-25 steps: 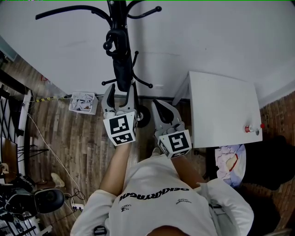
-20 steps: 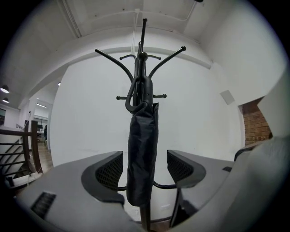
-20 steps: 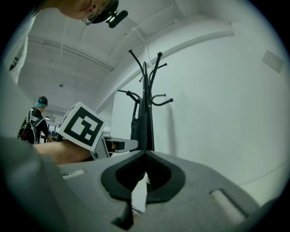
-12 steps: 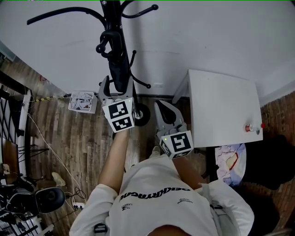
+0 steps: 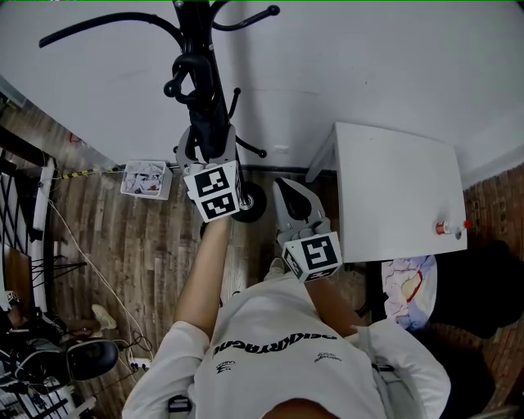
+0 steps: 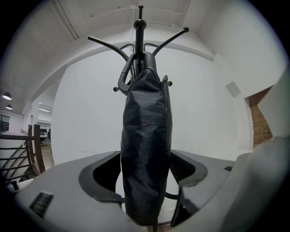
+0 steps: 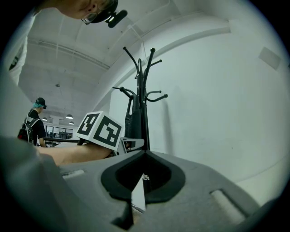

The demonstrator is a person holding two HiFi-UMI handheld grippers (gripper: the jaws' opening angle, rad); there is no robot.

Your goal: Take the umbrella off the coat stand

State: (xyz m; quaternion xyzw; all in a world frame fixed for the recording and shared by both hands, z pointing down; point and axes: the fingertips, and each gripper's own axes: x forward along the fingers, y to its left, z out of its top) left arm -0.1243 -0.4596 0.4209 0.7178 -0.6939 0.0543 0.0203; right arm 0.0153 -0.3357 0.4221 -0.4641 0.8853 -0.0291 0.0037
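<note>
A black coat stand rises against the white wall, and a folded black umbrella hangs from one of its hooks. My left gripper is open, one jaw on each side of the umbrella's lower part. In the left gripper view the umbrella fills the middle between the wide jaws of the left gripper, with a gap on its left side. The stand spreads its hooks above. My right gripper hangs back to the right, shut and empty. Its own view shows the right gripper with jaw tips meeting, and the stand beyond.
A white cabinet stands right of the stand, with a small red-tipped object on top. A white basket sits on the wooden floor to the left. A dark chair and cables lie at lower left.
My left gripper has moved forward to the coat stand, and its jaws have spread and now sit either side of the umbrella. The right gripper has stayed put.
</note>
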